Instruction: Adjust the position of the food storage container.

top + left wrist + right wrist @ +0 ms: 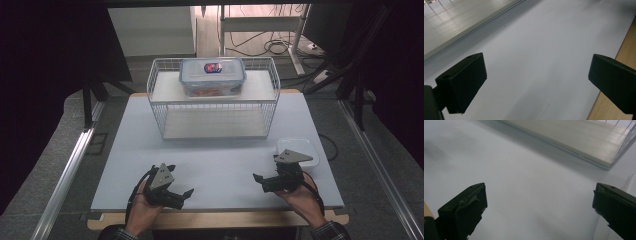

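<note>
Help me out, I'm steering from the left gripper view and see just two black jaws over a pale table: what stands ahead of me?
Observer: A white wire rack stands at the table's far middle.
Operator: Anything on it?
Observer: A clear lidded container sits on its top shelf.
Operator: Where is the other gripper?
Observer: The right gripper is near the table's front right, jaws apart, holding nothing.
Operator: Anything beside it?
Observer: A small white tray lies just behind it.
</note>
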The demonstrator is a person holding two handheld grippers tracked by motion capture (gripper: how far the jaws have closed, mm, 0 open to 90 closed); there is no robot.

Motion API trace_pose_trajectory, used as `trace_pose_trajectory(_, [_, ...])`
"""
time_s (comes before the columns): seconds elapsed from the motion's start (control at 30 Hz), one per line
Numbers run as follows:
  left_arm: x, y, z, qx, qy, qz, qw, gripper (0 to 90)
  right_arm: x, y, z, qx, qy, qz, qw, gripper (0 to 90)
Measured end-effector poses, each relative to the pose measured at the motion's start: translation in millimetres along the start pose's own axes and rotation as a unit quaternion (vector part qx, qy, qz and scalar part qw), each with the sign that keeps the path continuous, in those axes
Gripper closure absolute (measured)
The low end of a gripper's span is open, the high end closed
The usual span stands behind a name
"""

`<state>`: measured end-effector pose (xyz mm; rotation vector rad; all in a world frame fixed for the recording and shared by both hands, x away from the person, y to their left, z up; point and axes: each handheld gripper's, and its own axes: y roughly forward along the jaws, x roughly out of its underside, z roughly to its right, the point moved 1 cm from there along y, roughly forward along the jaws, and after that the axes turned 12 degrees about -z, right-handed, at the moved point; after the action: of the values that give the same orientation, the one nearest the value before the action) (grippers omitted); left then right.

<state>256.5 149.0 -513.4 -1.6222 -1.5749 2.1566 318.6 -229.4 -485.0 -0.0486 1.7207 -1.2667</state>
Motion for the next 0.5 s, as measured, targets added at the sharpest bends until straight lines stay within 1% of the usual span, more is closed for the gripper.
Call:
trace_pose_trajectory(0.03, [0.0, -0.3, -0.3, 0.000, -0.001, 0.001, 1.0000, 1.4, 0.2, -0.4, 2.8, -0.001, 0.003, -0.005, 1.0000, 2.3])
trace_pose_trajectory(0.1, [0.3, -0.6, -1.3, -0.001, -0.004, 0.002, 1.0000, 1.5, -0.2, -3.4, 8.9, -0.003, 0.014, -0.003, 0.9999, 9.7])
trace_pose_trajectory(0.13, [0.5, -0.5, -1.7, -0.002, -0.005, 0.002, 1.0000, 1.5, -0.9, -6.1, 12.2, -0.008, 0.023, -0.001, 0.9997, 16.1])
trace_pose_trajectory(0.17, [0.5, -0.5, -1.7, -0.002, -0.005, 0.002, 1.0000, 1.5, -1.6, -9.1, 15.2, -0.008, 0.027, 0.002, 0.9996, 21.7])
trace_pose_trajectory(0.2, [0.7, -0.2, -2.4, 0.000, -0.006, 0.002, 1.0000, 1.5, -2.3, -12.2, 18.0, 0.002, 0.029, 0.007, 0.9996, 26.4])
trace_pose_trajectory(0.23, [0.8, -0.1, -2.5, 0.000, -0.007, 0.002, 1.0000, 1.5, -2.7, -15.6, 20.8, 0.012, 0.031, 0.010, 0.9994, 33.7])
trace_pose_trajectory(0.33, [0.9, 0.2, -2.6, 0.000, -0.008, 0.001, 1.0000, 1.6, -2.8, -24.2, 33.1, 0.023, 0.040, 0.017, 0.9988, 51.0])
trace_pose_trajectory(0.37, [0.9, 0.2, -2.5, 0.000, -0.008, 0.001, 1.0000, 1.6, -2.5, -26.5, 38.3, 0.022, 0.042, 0.018, 0.9987, 56.0])
trace_pose_trajectory(0.43, [0.8, 0.2, -2.4, -0.001, -0.006, 0.001, 1.0000, 1.7, -1.1, -30.7, 48.1, 0.033, 0.049, 0.017, 0.9981, 64.8])
trace_pose_trajectory(0.5, [0.6, -0.1, -2.0, 0.000, -0.004, 0.003, 1.0000, 1.9, 0.6, -34.3, 57.7, 0.043, 0.055, 0.011, 0.9975, 71.1])
